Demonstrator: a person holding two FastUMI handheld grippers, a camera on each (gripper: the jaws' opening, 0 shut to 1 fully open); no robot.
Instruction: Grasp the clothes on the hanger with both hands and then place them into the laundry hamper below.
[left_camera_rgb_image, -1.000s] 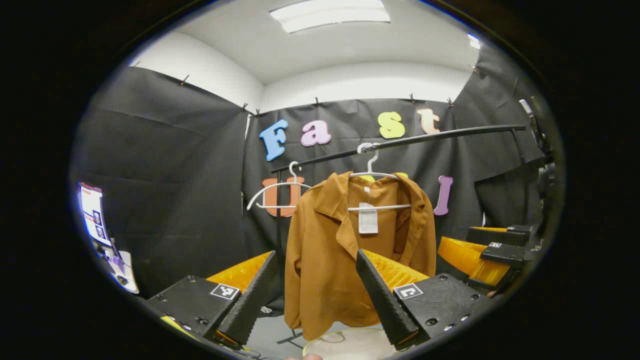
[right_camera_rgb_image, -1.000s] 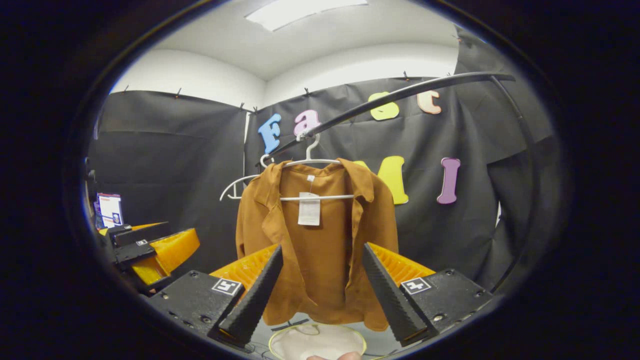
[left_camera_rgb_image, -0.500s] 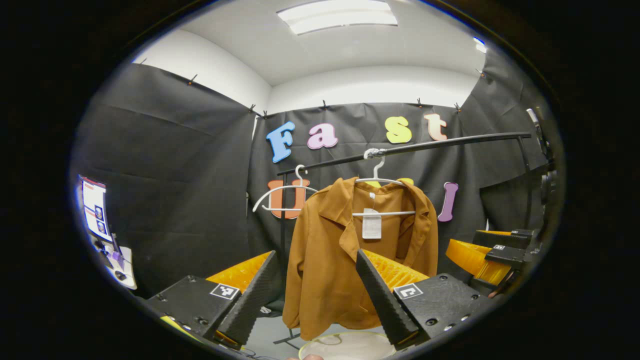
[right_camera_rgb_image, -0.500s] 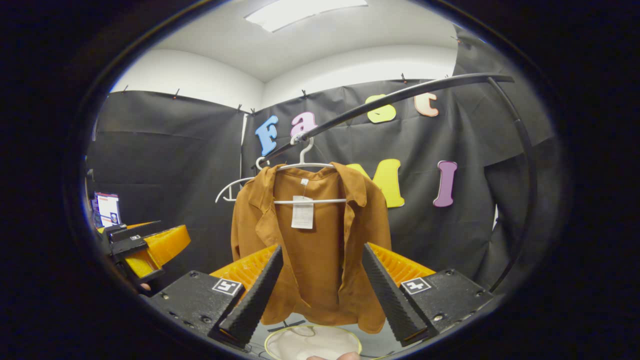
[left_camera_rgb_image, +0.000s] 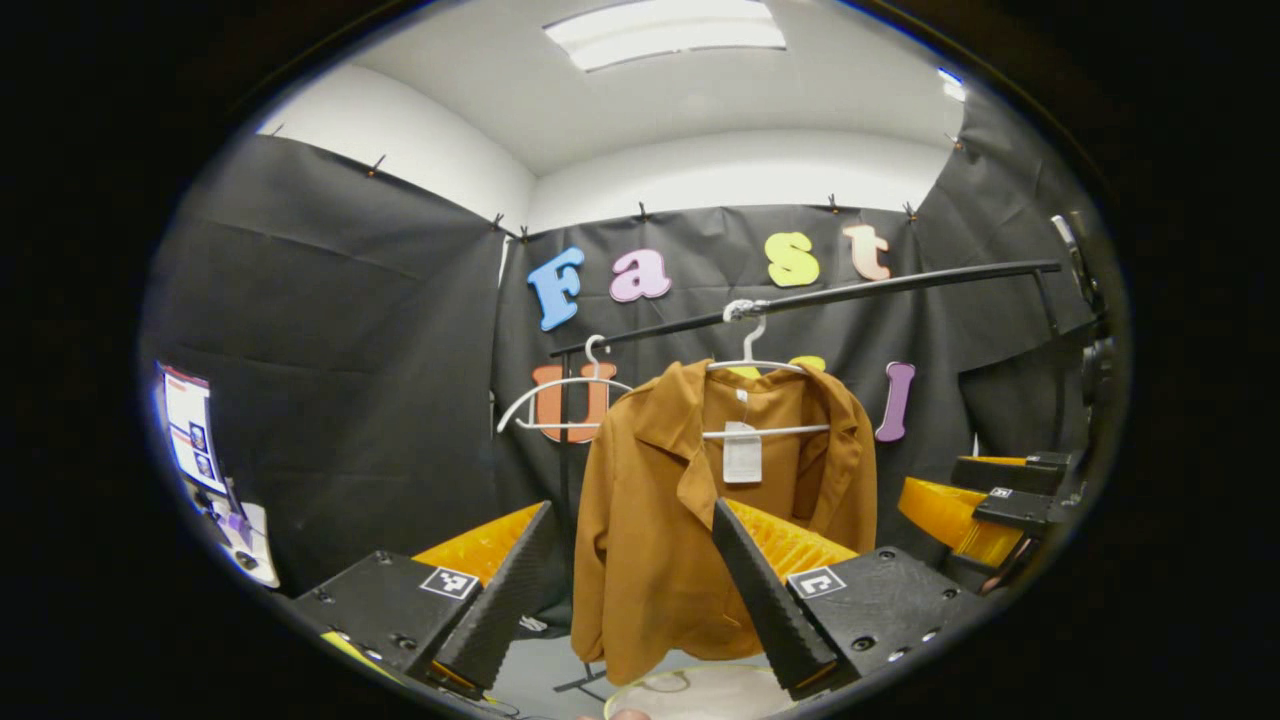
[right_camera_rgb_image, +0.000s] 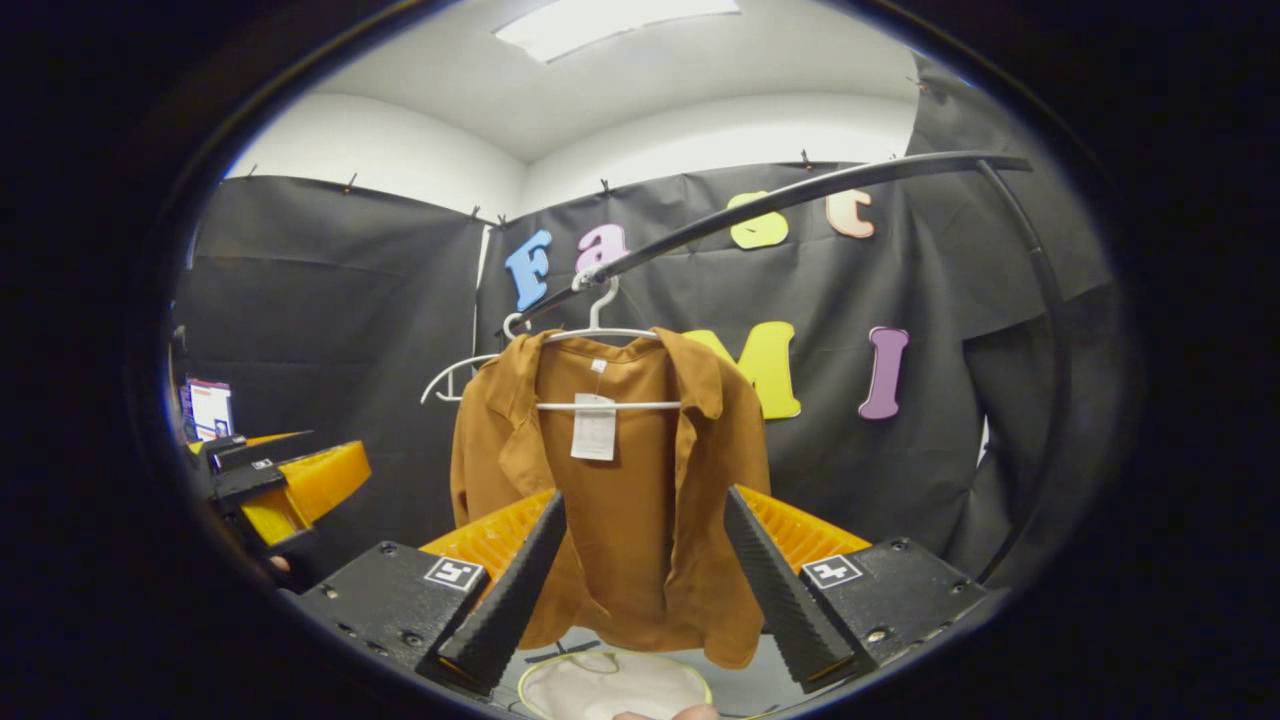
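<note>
Hanging brown shirt (left_camera_rgb_image: 660, 530), unreadable tag (left_camera_rgb_image: 741, 459)

Black, blocky left gripper (left_camera_rgb_image: 630, 600) with ribbed wedge fingers (left_camera_rgb_image: 495, 610), orange ridged housing behind; square black-and-white markers and small screws on top plates; same build on right gripper (right_camera_rgb_image: 640, 600); at six o'clock, possibly a fingertip.

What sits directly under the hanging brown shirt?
Below the brown shirt lies the round, pale opening of the laundry hamper, rimmed in yellow-green. Its sides and depth are cut off at the view's edge; the shirt's hem hides part of the floor behind it.
</note>
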